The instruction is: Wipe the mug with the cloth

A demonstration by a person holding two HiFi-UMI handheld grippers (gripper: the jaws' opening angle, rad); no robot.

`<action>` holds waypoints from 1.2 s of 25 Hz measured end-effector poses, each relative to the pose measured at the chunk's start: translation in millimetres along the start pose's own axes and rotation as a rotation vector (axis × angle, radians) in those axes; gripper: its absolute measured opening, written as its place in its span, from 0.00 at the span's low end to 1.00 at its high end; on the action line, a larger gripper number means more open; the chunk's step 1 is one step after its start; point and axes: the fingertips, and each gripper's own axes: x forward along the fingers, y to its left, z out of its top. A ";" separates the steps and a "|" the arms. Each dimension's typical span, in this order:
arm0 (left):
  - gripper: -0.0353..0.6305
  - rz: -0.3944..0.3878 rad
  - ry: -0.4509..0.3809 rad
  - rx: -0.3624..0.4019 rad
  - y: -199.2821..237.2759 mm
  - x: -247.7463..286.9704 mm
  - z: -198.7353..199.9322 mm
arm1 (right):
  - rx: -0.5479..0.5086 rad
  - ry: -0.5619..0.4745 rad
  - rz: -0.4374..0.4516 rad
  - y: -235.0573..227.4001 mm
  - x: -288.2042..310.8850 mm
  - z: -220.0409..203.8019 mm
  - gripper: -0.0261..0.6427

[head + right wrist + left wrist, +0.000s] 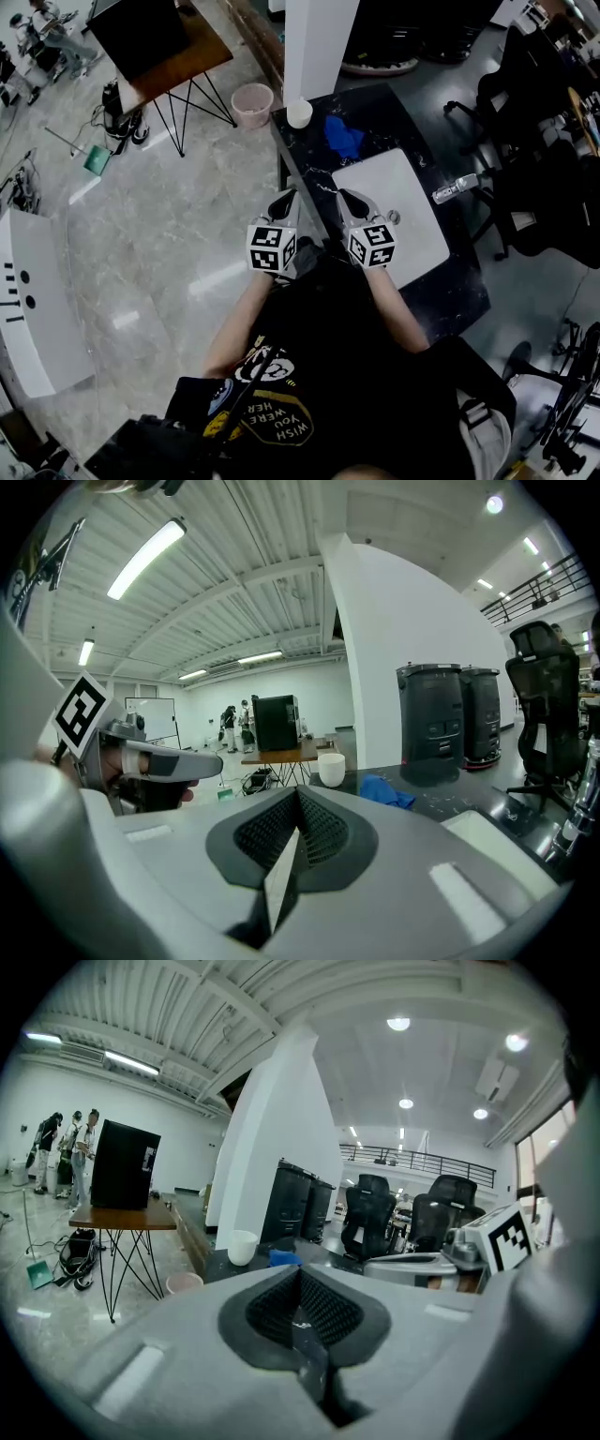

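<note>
**Progress.** No wiping has begun. The left gripper and right gripper are held side by side over the near edge of the counter. Both pairs of jaws are closed together with nothing between them. The mug stands upright at the far left corner of the counter. The cloth lies just beside it to the right, apart from it, and both are well away from the grippers. In my judgement every step is outstanding: taking up the cloth, steadying the mug, and wiping.

**Materials.**
- Mug: white, smooth and round, apparently glazed. No handle can be made out.
- Cloth: blue, soft, crumpled into a loose heap.
- Counter: dark, polished, with pale stone-like flecks.
- Mat: white, flat, matt, with rounded corners. It lies between the cloth and the grippers.
- Jaw pads: dark, with a fine ribbed texture.
</note>
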 end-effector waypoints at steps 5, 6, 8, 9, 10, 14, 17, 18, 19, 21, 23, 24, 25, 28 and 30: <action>0.06 -0.007 0.008 -0.007 1.5 -8.3 -8.5 | 0.031 -0.050 -0.012 3.8 -6.2 5.0 0.04; 0.06 -0.007 0.015 -0.014 2.9 -9.4 -12.5 | 0.045 -0.065 -0.007 5.9 -7.7 6.1 0.04; 0.06 -0.006 0.023 -0.027 5.8 -12.8 -18.9 | 0.053 -0.068 0.001 10.3 -10.1 3.6 0.04; 0.06 -0.006 0.021 -0.034 7.3 -15.0 -20.2 | 0.052 -0.060 0.000 11.4 -11.0 0.8 0.04; 0.06 -0.007 0.013 -0.046 8.9 -16.9 -20.3 | 0.053 -0.050 -0.005 11.6 -11.5 -2.1 0.04; 0.06 -0.021 -0.010 -0.117 18.9 -18.7 -20.0 | 0.057 -0.010 -0.031 9.8 -5.6 -9.4 0.04; 0.06 -0.036 0.030 -0.094 25.1 -10.9 -20.7 | 0.068 0.023 -0.050 4.5 8.7 -13.4 0.04; 0.06 -0.043 0.049 -0.078 26.8 -7.1 -20.1 | 0.077 0.035 -0.054 2.2 15.1 -15.0 0.04; 0.06 -0.051 0.063 -0.064 28.2 -3.3 -18.7 | 0.084 0.046 -0.055 0.4 22.0 -16.2 0.04; 0.06 -0.079 0.065 -0.040 29.3 6.3 -12.5 | 0.083 0.064 -0.049 -3.7 36.8 -16.3 0.04; 0.06 -0.106 0.060 -0.021 31.7 20.5 -9.1 | 0.072 0.082 -0.041 -10.5 52.5 -16.0 0.04; 0.06 -0.113 0.070 -0.008 34.5 28.1 -10.2 | 0.070 0.091 -0.040 -14.4 59.2 -16.3 0.05; 0.06 -0.117 0.086 0.009 38.3 35.4 -11.2 | 0.071 0.096 -0.039 -18.7 64.7 -16.0 0.05; 0.06 -0.128 0.095 0.040 53.2 57.4 0.4 | 0.080 0.081 -0.025 -38.0 78.1 -12.0 0.04; 0.05 -0.149 0.067 -0.022 64.0 70.3 13.6 | 0.083 0.066 -0.006 -53.1 89.4 -9.9 0.04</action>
